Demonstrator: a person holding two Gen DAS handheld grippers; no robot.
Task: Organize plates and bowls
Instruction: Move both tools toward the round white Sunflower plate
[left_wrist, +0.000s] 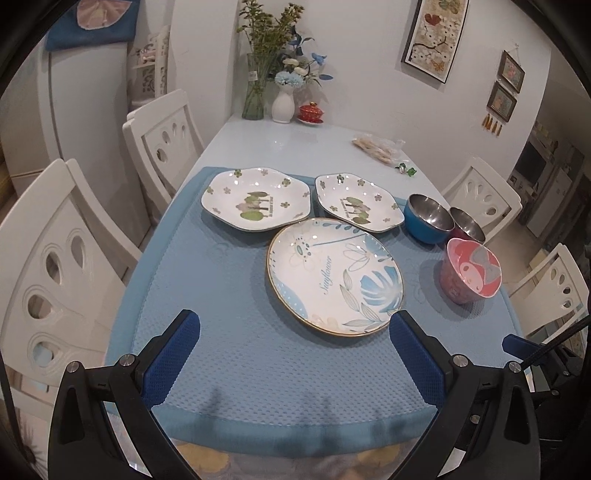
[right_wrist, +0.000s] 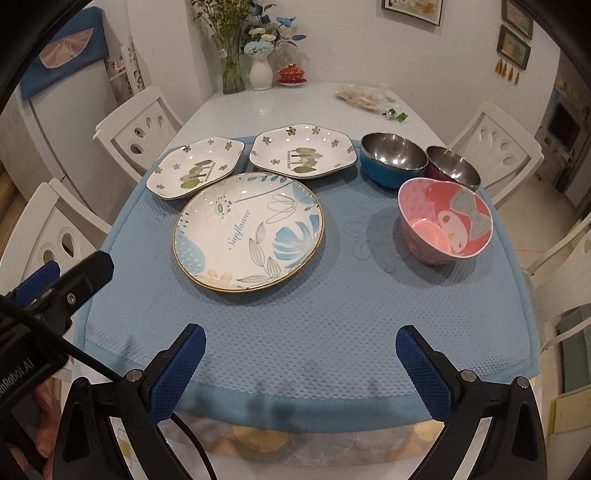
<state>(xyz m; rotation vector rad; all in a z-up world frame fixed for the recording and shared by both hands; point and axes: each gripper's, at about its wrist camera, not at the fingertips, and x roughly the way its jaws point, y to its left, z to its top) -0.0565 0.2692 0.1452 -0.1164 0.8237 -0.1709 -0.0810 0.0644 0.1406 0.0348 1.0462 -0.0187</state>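
On the blue mat (left_wrist: 236, 354) (right_wrist: 295, 332) lies a round "Sunflower" plate (left_wrist: 334, 277) (right_wrist: 249, 230). Behind it sit two green-flowered angular dishes (left_wrist: 255, 197) (left_wrist: 356, 201) (right_wrist: 195, 166) (right_wrist: 303, 151). To the right stand a blue steel bowl (left_wrist: 426, 218) (right_wrist: 391, 158), a dark red steel bowl (left_wrist: 467, 223) (right_wrist: 454, 168) and a pink cartoon bowl (left_wrist: 469, 269) (right_wrist: 445, 221). My left gripper (left_wrist: 293, 332) hangs open over the mat's near part, its right finger close to the round plate's rim. My right gripper (right_wrist: 301, 345) is open too, holding nothing, near the front edge.
White chairs (left_wrist: 55, 266) (right_wrist: 495, 147) flank the table on both sides. At the far end stand a glass vase (left_wrist: 255, 88), a white vase (right_wrist: 261, 72), a red lidded cup (right_wrist: 291, 74) and a bag of snacks (right_wrist: 360, 96). A hand (right_wrist: 40, 424) holds the left tool.
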